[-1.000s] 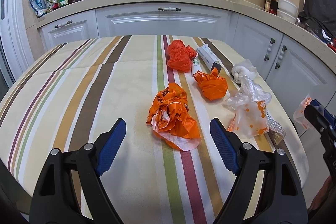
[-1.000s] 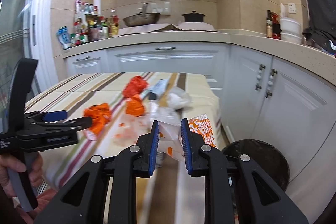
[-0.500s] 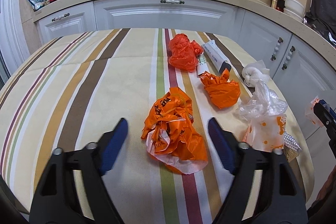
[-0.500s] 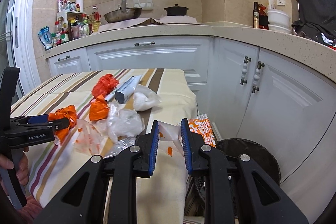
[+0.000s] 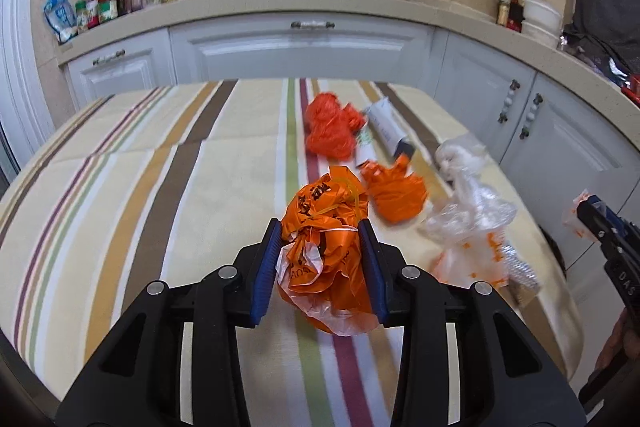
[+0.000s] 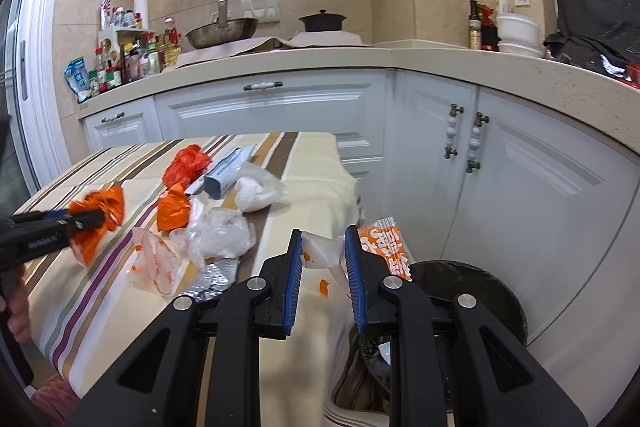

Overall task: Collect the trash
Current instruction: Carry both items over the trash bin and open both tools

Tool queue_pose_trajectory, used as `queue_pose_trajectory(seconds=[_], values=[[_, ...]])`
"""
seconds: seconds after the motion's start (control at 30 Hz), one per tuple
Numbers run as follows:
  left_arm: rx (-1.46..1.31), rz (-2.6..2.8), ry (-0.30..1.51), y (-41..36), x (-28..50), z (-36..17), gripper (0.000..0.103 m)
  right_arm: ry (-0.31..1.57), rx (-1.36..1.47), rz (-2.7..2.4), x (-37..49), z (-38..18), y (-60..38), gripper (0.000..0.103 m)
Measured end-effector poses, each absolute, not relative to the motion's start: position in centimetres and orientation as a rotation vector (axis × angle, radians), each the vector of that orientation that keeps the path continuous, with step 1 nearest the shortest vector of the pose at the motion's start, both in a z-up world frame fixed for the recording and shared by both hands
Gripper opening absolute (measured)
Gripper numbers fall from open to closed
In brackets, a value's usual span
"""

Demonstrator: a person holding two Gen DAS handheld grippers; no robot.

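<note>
My left gripper [image 5: 322, 255] has just been closing, and its two blue pads [image 5: 264, 267] now press either side of the nearest orange bag [image 5: 324, 251], a crumpled one with black print and a white lining; the bag sits squarely between the jaws and bulges above and below them, over the striped tablecloth [image 5: 160, 187]; my right gripper [image 6: 322, 279] is clamped on a white and orange wrapper [image 6: 320, 249], which hangs between its pads beyond the table's edge, with the dark round bin [image 6: 480, 287] just past it on the floor. I count three orange bags in all: the one I hold, a second orange bag [image 5: 396, 195] just beyond it to the right, and a third orange bag [image 5: 332, 131] farther up the cloth; beside these lie one clear bag with orange spots [image 5: 468, 239], one clear crumpled bag [image 6: 220, 231], one foil blister strip [image 6: 216, 279], one white wad [image 6: 256, 191] and one grey tube [image 6: 228, 171], the tube lying just beside the third orange bag. Beyond the table stand white cabinets [image 6: 272, 115]; on the counter I see one wok [image 6: 222, 31] and one black pot [image 6: 322, 21].
</note>
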State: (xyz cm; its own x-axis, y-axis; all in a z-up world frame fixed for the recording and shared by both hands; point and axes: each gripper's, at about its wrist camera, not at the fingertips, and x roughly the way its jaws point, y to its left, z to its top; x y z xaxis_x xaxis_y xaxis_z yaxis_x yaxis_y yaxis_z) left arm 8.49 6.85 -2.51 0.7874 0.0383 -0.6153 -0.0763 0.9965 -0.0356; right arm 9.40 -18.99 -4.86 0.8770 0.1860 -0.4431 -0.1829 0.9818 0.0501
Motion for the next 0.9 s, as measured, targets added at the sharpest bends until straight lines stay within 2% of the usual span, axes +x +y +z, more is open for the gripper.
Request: queue_pose_trajectory(seconds=[0.4, 0.9], values=[[0.023, -0.208, 0.609, -5.0, 9.6, 0.1, 0.037, 0.458, 0.055, 0.017, 8.4, -5.8, -26.7, 0.022], [0.133, -0.306, 0.673, -18.4, 14.3, -3.0, 0.038, 0.482, 0.107, -0.057, 10.5, -8.0, -33.1, 0.022]])
